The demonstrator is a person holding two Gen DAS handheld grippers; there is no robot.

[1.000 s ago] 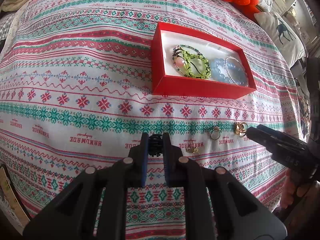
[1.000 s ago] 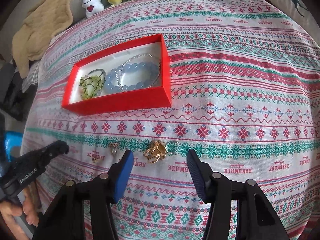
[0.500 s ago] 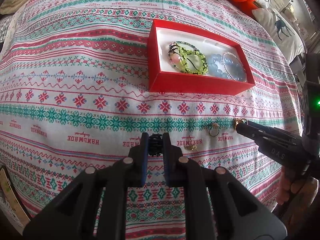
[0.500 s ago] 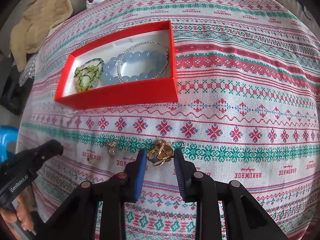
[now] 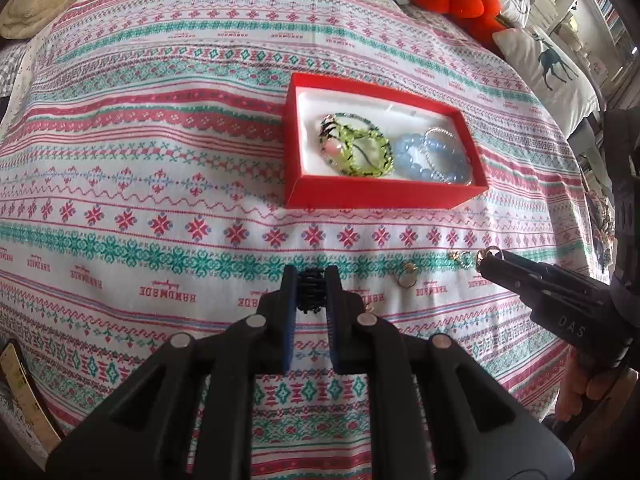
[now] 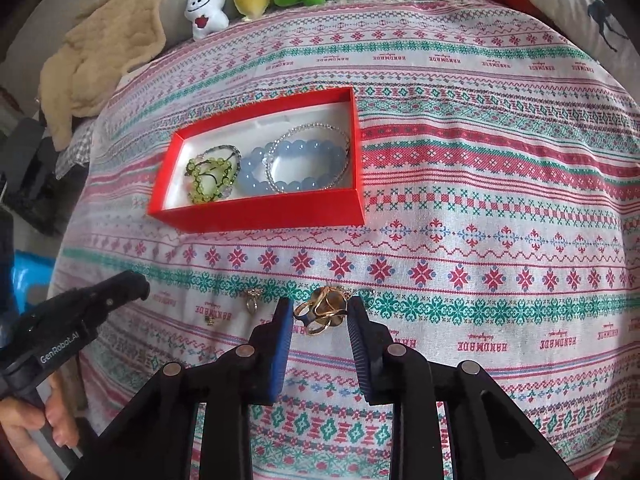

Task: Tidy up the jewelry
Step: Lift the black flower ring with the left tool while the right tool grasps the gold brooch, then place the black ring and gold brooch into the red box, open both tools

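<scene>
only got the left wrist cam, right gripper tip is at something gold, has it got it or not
Observer: Yes. The gold ring cluster sits between the right gripper pads, and both pads touch it.
Operator: one piece or several
Observer: It looks like several gold rings bunched together. I cannot tell whether they are linked.
Operator: anything small my own fingers are covering
Observer: A tiny gold stud lies on the bedspread, just left of the small ring.
</scene>
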